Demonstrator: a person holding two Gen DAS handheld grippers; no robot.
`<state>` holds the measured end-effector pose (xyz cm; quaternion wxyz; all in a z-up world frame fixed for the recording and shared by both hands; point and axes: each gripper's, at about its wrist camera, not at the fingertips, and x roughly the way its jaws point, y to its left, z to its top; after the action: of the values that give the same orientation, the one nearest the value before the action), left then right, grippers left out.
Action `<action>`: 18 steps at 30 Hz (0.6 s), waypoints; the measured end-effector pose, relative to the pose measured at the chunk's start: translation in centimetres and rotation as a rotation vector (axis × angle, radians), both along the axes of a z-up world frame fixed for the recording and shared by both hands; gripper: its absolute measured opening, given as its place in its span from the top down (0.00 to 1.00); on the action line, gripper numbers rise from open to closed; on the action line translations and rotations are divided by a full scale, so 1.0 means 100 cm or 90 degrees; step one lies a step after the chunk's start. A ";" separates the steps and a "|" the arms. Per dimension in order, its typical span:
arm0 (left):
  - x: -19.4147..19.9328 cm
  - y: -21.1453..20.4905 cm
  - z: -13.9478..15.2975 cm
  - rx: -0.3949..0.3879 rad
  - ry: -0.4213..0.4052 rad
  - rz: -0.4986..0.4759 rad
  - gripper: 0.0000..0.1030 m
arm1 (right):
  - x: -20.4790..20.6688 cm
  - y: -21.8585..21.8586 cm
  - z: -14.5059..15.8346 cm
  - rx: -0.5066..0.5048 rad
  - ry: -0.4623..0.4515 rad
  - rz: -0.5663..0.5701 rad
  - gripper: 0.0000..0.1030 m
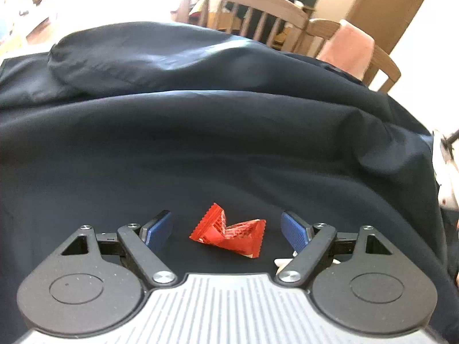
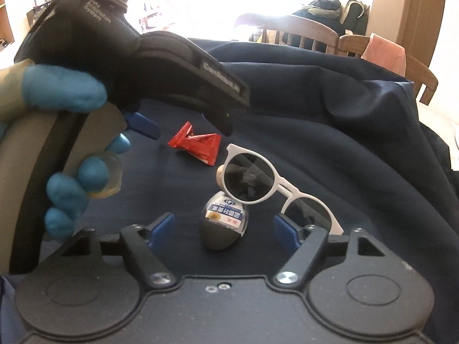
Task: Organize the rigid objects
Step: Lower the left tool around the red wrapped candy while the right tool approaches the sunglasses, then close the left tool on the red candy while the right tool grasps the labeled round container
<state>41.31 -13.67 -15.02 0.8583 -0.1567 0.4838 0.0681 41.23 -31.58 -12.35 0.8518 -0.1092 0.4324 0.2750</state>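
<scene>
Two sets of tongs are standing open in front of me, neither gripping anything. My right tongs [image 2: 222, 229] are hovering with their blue pads either side of a dark lens [image 2: 222, 229] carrying a printed sticker, not pressing on it; the white-framed sunglasses [image 2: 258, 183] are lying just behind, one rim overlapping the lens. My left tongs [image 1: 226, 233] are gaping wide around a crumpled red wrapper [image 1: 228, 233] on the dark blue cloth [image 1: 229, 143] covering the surface, pads clear of it. In the right wrist view a blue-gloved hand [image 2: 57, 132] is holding the left device above that wrapper [image 2: 198, 144]. Farther back, wooden chairs [image 1: 258, 14] are standing beyond the cloth, one draped with a pink towel [image 1: 350, 48].
</scene>
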 end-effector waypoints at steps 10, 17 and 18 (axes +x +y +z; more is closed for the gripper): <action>-0.008 -0.009 -0.009 0.046 -0.010 -0.052 0.27 | 0.002 0.001 -0.009 -0.001 0.012 -0.014 0.42; -0.016 -0.012 -0.005 0.063 -0.028 -0.087 0.59 | -0.001 0.006 -0.011 -0.009 -0.002 -0.015 0.52; -0.016 -0.013 -0.005 0.064 -0.029 -0.096 0.62 | -0.003 0.007 -0.011 -0.013 -0.006 -0.013 0.54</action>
<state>39.67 -14.95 -15.50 0.8787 -0.0778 0.4703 0.0241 40.96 -30.85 -13.41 0.8554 -0.1145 0.4322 0.2615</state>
